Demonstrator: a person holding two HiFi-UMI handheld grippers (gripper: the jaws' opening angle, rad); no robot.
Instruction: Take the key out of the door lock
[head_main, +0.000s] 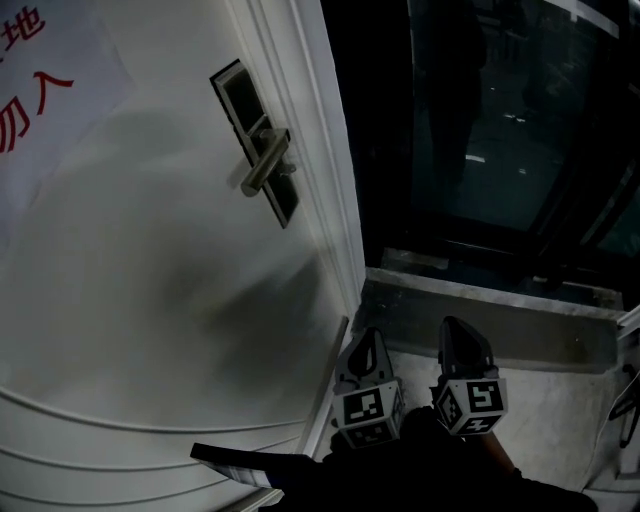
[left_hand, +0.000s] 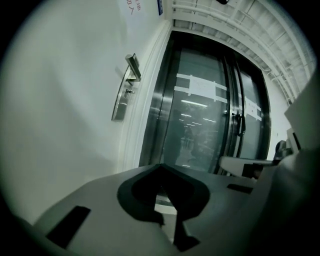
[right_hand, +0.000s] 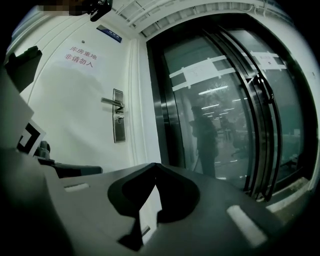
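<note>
You stand in a dim entry, with a white door (head_main: 150, 300) on your left and dark glass doors (right_hand: 215, 100) on your right, over a pale floor (head_main: 540, 400).

Start at the jaws. The left gripper (left_hand: 161, 166) has its jaws closed tip to tip with nothing between them. The right gripper (right_hand: 152, 165) is closed the same way and also empty. In the head view the two sit side by side and low, the left gripper just beside the door's edge and the right gripper further out over the floor.

The key (right_hand: 118, 119) is well apart from both. It lies up and to the left of the jaws, in the lock plate (head_main: 255, 140), just below the lever handle (head_main: 265, 165). The left gripper view shows the key as a small stub standing out from the plate. Its long axis seems to run straight out of the door face, though it is too small to read its turn.

Your left gripper looks the nearer one. Whichever you use, its jaws must open first, and I judge you should come at the key square to the door.
</note>
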